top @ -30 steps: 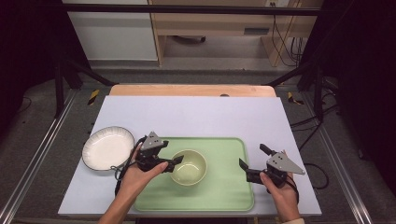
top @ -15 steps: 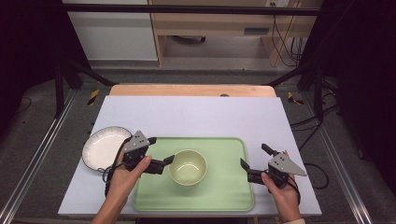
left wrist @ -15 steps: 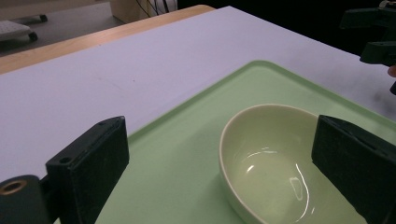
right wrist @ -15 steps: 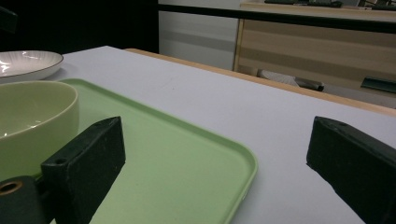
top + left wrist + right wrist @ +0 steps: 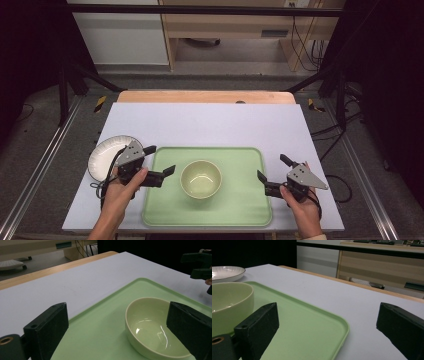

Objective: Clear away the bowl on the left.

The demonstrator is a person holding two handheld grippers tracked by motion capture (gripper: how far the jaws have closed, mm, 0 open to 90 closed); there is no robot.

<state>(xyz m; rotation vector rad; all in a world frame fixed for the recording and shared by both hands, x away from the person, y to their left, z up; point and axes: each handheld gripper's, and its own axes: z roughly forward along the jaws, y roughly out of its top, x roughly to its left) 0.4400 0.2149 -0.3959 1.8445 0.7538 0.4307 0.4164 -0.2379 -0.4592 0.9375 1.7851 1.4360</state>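
A pale yellow-green bowl (image 5: 201, 178) stands empty in the middle of a green tray (image 5: 240, 210). My left gripper (image 5: 160, 160) is open at the tray's left edge, jaws pointing toward the bowl and a short gap away from it. In the left gripper view the bowl (image 5: 155, 327) sits ahead between the wide-apart jaws of the left gripper (image 5: 120, 325). My right gripper (image 5: 271, 167) is open over the tray's right edge. In the right gripper view the right gripper (image 5: 327, 327) spans the tray's corner (image 5: 307, 330), with the bowl (image 5: 227, 305) at far left.
A white plate (image 5: 102, 157) lies on the table just left of the tray, partly under my left hand; the plate (image 5: 225, 272) also appears beyond the bowl. The white tabletop (image 5: 210, 125) stretches back to a wooden edge. Dark stands and cables flank the table.
My left gripper has drawn back to the left, from the bowl's rim to the tray's left edge, staying open. The right gripper has barely moved.
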